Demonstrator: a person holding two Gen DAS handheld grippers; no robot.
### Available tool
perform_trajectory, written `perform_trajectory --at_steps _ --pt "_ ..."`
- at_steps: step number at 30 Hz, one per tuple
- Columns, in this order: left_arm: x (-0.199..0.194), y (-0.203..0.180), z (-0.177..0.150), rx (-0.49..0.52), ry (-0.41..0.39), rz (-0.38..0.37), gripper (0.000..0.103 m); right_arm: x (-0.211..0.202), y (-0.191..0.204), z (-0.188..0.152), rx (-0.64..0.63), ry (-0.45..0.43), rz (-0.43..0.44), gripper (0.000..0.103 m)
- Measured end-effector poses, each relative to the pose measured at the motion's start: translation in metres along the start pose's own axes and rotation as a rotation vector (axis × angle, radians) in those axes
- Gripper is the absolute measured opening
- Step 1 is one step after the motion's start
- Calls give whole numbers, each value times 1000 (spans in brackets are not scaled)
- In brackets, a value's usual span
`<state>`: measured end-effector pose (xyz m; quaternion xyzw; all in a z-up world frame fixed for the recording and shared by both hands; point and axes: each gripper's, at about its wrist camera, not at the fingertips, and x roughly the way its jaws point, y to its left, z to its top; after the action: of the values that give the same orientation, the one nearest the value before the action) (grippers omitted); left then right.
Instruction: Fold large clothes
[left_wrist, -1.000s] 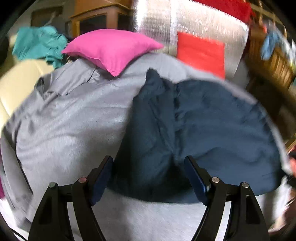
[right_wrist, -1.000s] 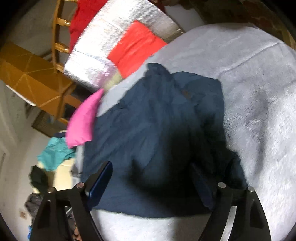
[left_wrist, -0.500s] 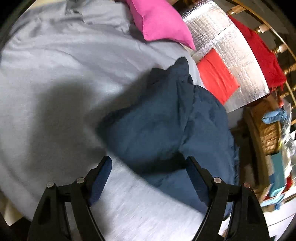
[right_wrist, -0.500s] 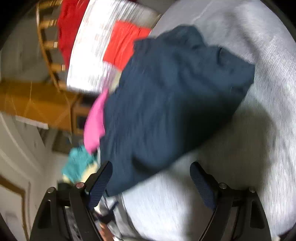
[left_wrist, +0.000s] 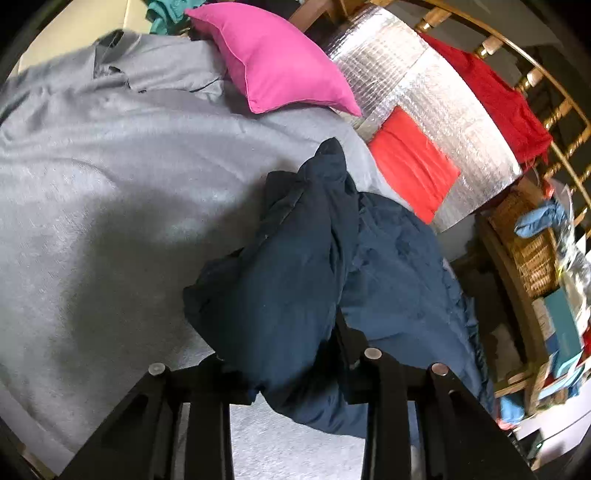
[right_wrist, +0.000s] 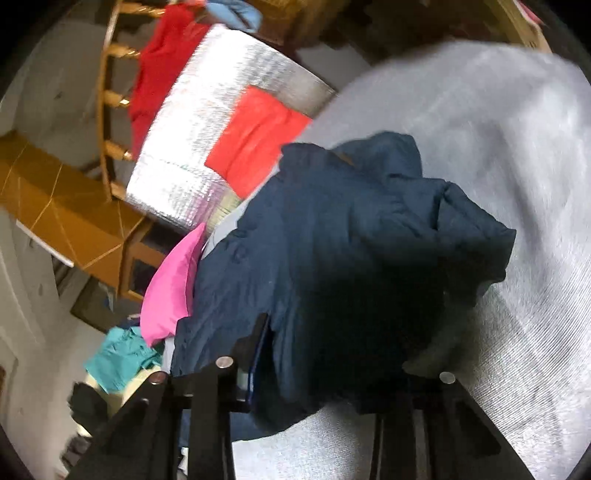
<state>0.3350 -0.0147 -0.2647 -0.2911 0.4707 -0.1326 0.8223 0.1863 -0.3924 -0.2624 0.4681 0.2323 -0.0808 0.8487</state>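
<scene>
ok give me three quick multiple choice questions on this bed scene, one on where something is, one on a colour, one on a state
1. Where does the pink pillow lie?
A. at the far end of the grey bedspread, beyond the garment
B. in the wicker basket
C. on the floor

2. What colour is the garment that the grippers work on?
A. red
B. dark navy
C. teal

3. How does the garment lie?
A. spread flat
B. neatly folded
C. bunched up

Answers: 1 A, the pillow rests on the bedspread behind the garment, beside the silver quilted panel. 2 B, its cloth is dark navy in both views. 3 C, it is gathered in a crumpled heap, with cloth between the jaws of the left gripper and the right gripper as they close.
</scene>
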Motion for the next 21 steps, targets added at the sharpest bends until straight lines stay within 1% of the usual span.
perform_trajectory --at_steps 1,2,3,4,5,6,7,8,9,10,11,12,13,15,16,17,18,19,20,21 --pt "3 2 -3 8 19 23 34 4 0 1 -6 10 -20 37" --pt "9 2 -5 13 39 49 36 12 -6 0 5 44 -63 37" --pt "12 3 -6 20 50 81 44 18 -13 -2 32 75 -79 40" --pt "13 3 -7 30 54 110 54 21 -21 -4 77 94 -69 43" --pt "12 3 -7 35 58 144 61 20 -26 -5 115 100 -53 44" --pt "10 4 -7 32 62 166 69 18 -26 -4 125 111 -56 52" --pt "6 5 -7 23 68 168 69 16 -24 -4 128 133 -66 66" --pt "0 6 -8 14 75 154 69 13 -20 -5 130 165 -59 72" --pt "-8 6 -9 12 74 132 69 8 -16 -8 127 190 -35 75" --pt "-15 6 -11 18 63 127 69 5 -11 -11 108 215 -32 75" --pt "-25 4 -12 33 28 144 69 3 -5 -14 78 247 -43 75" --pt "-38 1 -13 61 -29 175 69 1 5 -20 31 304 -56 75" --pt "-45 -3 -13 80 -64 185 70 -3 11 -25 7 335 -45 75" --pt "-57 -16 -12 150 -136 189 74 -12 27 -30 -29 361 -4 75" --pt "-56 -23 -14 185 -149 201 76 -16 37 -31 -57 350 12 74" --pt "-51 -29 -14 214 -150 212 76 -18 46 -31 -90 333 22 72" --pt "-44 -36 -18 246 -134 218 76 -20 57 -30 -144 302 22 69" --pt "-40 -40 -21 265 -118 219 76 -21 69 -28 -206 258 7 61" --pt "-30 -46 -26 299 -83 224 76 -19 75 -27 -244 224 -8 57" --pt "-22 -50 -31 327 -50 236 76 -14 78 -26 -262 212 -21 52"
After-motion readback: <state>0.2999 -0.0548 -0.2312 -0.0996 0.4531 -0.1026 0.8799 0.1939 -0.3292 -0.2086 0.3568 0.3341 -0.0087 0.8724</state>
